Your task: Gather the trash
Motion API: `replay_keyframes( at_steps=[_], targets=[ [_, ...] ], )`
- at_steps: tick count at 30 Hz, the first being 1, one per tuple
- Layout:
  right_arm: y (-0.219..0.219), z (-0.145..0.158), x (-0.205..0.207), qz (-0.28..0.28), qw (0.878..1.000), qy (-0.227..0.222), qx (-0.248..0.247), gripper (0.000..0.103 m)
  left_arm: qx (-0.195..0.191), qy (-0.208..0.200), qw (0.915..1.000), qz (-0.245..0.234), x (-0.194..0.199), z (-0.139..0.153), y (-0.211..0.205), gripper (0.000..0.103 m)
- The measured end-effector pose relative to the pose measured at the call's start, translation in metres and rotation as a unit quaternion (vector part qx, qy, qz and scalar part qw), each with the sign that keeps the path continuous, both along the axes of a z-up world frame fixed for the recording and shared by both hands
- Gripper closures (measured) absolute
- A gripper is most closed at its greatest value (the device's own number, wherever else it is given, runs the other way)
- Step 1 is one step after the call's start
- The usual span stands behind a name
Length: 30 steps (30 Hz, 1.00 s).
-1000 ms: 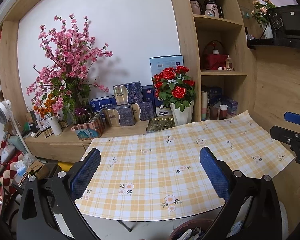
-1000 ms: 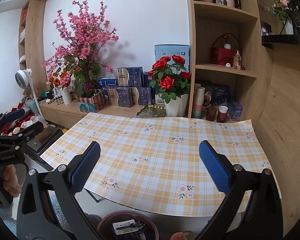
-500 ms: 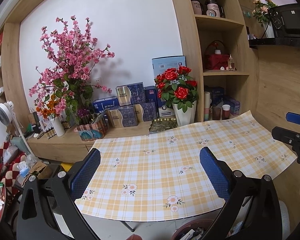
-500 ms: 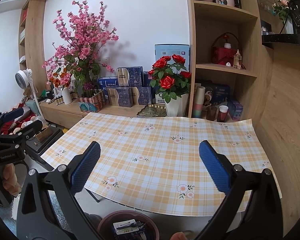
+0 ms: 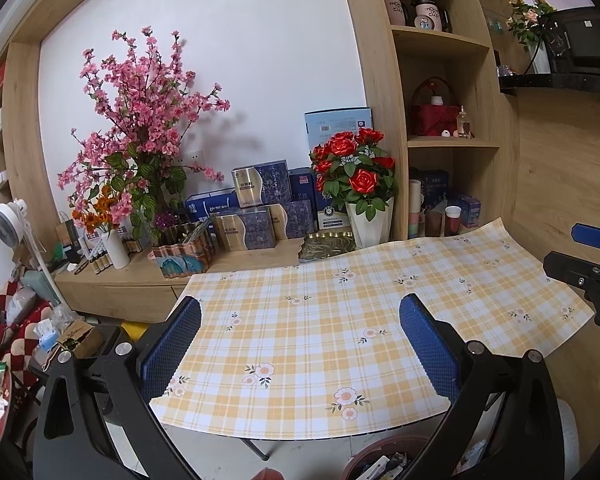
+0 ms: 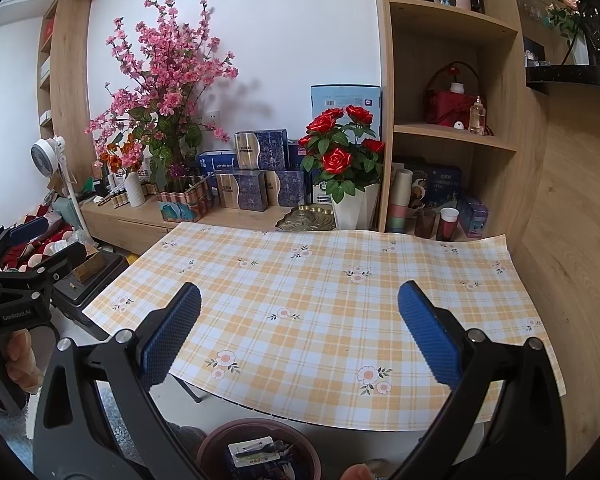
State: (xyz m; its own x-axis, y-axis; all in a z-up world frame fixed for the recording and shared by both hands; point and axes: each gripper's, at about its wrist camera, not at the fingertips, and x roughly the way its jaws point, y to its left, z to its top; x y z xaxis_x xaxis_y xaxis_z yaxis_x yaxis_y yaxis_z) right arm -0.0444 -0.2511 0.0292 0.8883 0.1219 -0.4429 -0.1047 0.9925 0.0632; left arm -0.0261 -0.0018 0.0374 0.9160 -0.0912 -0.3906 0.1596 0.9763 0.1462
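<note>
A brown round bin [image 6: 220, 438] stands on the floor below the table's near edge, with packaging trash [image 6: 254, 454] inside. The same bin [image 5: 376, 450] shows at the bottom of the left wrist view. My left gripper [image 5: 300, 344] is open above the table's front edge, nothing between its blue pads. My right gripper [image 6: 300, 340] is open too, empty, held over the near edge above the bin. The table [image 6: 324, 292] wears a yellow plaid floral cloth, and I see no trash lying on it.
Behind the table a low wooden counter [image 5: 140, 276] carries blue boxes [image 5: 260, 200], a red rose pot [image 5: 364, 200] and pink blossoms [image 5: 140, 120]. Shelves [image 6: 452, 136] rise at right with cups [image 6: 448, 222]. A fan [image 5: 10, 220] and clutter [image 5: 40, 332] fill the left floor.
The left wrist view has shifted slightly, the scene sliding right and down a little. The right wrist view is almost unchanged. Both grippers stay open.
</note>
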Motion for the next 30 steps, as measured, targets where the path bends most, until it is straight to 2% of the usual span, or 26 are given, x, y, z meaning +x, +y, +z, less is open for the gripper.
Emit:
replay_keyframes(
  at_steps=[13,30],
  targets=[
    [0.008,-0.011,0.0,0.007,1.0,0.006,0.0,0.006,-0.002,0.007,1.0,0.003,0.0,-0.006,0.006,0.006],
    [0.008,-0.01,0.002,0.008,1.0,0.009,-0.001,0.006,-0.004,0.009,0.9999,0.004,0.0,-0.006,0.009,0.006]
  ],
)
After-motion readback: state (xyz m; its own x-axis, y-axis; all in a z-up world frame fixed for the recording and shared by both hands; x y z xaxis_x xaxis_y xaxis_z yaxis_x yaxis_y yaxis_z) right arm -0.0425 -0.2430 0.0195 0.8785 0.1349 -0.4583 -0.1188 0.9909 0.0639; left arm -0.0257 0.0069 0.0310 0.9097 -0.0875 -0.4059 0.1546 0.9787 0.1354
